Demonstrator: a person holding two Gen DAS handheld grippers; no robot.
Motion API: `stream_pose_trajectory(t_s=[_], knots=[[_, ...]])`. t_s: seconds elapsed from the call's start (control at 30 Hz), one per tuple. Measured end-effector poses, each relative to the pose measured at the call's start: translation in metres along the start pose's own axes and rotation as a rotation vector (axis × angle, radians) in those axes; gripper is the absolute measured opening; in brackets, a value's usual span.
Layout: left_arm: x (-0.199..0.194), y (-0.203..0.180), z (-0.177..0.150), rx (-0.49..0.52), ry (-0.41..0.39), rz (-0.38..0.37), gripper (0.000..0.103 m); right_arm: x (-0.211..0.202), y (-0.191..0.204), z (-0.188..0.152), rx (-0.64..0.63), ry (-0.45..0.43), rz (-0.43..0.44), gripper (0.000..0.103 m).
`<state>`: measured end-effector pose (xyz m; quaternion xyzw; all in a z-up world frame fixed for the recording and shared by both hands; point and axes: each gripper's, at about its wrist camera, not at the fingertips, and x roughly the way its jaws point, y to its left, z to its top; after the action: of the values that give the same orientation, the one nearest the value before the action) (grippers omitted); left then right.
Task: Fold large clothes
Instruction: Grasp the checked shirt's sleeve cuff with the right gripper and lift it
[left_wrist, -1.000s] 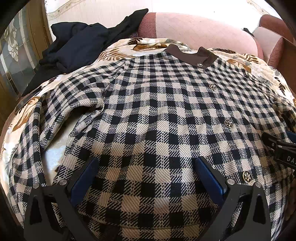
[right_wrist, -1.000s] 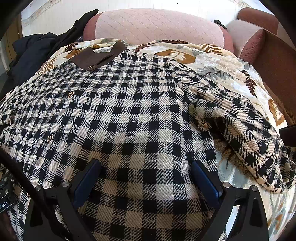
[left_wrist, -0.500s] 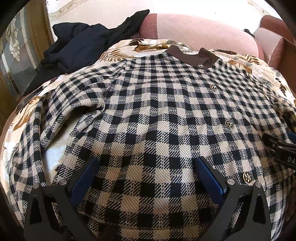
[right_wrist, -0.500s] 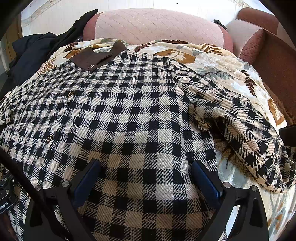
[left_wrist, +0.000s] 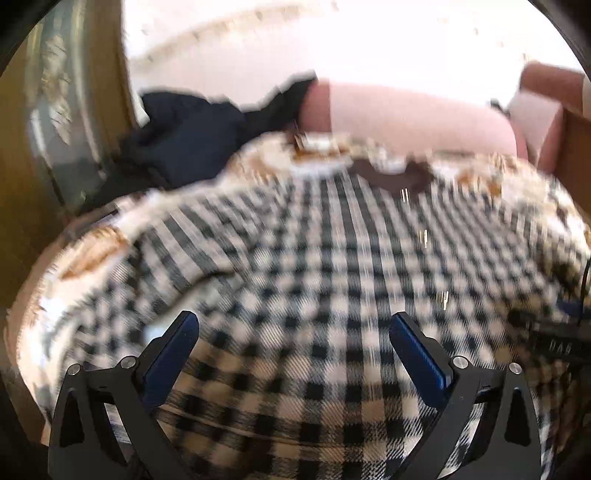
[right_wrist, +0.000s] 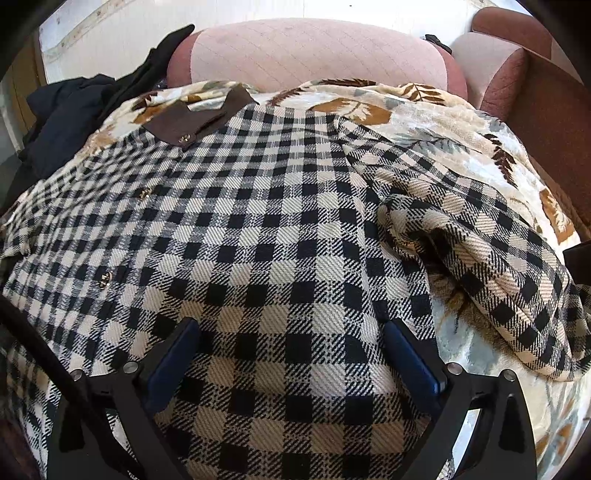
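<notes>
Leaf-print blanket (right_wrist: 461, 122) over a pink sofa carries the checked coat (right_wrist: 266, 229) face-up, collar far, hem nearest both wide, empty claws, left gripper (left_wrist: 293, 338) and right gripper (right_wrist: 291, 338), long axis running straight away from them.

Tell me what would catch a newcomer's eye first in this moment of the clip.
The big black-and-cream checked jacket fills both views, spread buttoned-up over a leaf-patterned blanket, its brown collar at the far end by the pink sofa back. Its sleeve lies bunched at the right edge, and a dark garment is heaped at far left. Both the left gripper and right gripper sit open over the hem; the left wrist view is motion-blurred.
</notes>
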<state>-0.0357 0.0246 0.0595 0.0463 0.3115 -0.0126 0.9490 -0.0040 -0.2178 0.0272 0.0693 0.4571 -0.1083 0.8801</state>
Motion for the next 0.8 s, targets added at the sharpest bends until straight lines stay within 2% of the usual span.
stream_pose_trajectory(t_s=[0.07,0.17,0.23,0.3,0.37,0.43,0.5,0.57,0.63,0.7,0.77,0.8], knots=[[-0.014,0.009,0.008,-0.032,-0.080,0.001,0.103,-0.011,-0.009,-0.003,0.025,-0.036,0.018,0.099],[-0.028,0.021,0.017,-0.064,-0.156,0.002,0.103,-0.034,-0.023,-0.002,0.027,-0.089,-0.020,0.088],[-0.030,0.028,0.021,-0.071,-0.148,-0.011,0.103,-0.054,-0.039,0.002,0.039,-0.122,-0.040,0.082],[-0.030,0.037,0.025,-0.073,-0.119,0.018,0.103,-0.076,-0.063,0.010,0.068,-0.162,-0.053,0.081],[-0.025,0.046,0.030,-0.098,-0.103,0.030,0.103,-0.106,-0.099,0.016,0.128,-0.229,-0.112,0.081],[-0.024,0.056,0.030,-0.133,-0.079,0.008,0.103,-0.132,-0.149,0.015,0.234,-0.273,-0.224,0.081],[-0.020,0.062,0.030,-0.170,-0.048,-0.022,0.103,-0.141,-0.192,0.008,0.335,-0.266,-0.318,0.082],[-0.019,0.062,0.025,-0.193,-0.030,-0.040,0.103,-0.137,-0.236,-0.003,0.413,-0.218,-0.388,0.083],[-0.018,0.057,0.020,-0.189,-0.014,-0.048,0.103,-0.127,-0.259,-0.008,0.459,-0.171,-0.377,0.083],[-0.015,0.051,0.018,-0.168,-0.001,-0.050,0.103,-0.111,-0.270,-0.009,0.499,-0.116,-0.295,0.083],[-0.013,0.046,0.015,-0.155,0.013,-0.052,0.103,-0.097,-0.268,-0.005,0.493,-0.082,-0.258,0.081],[-0.012,0.044,0.014,-0.152,0.018,-0.055,0.103,-0.097,-0.267,-0.006,0.484,-0.073,-0.259,0.063]])
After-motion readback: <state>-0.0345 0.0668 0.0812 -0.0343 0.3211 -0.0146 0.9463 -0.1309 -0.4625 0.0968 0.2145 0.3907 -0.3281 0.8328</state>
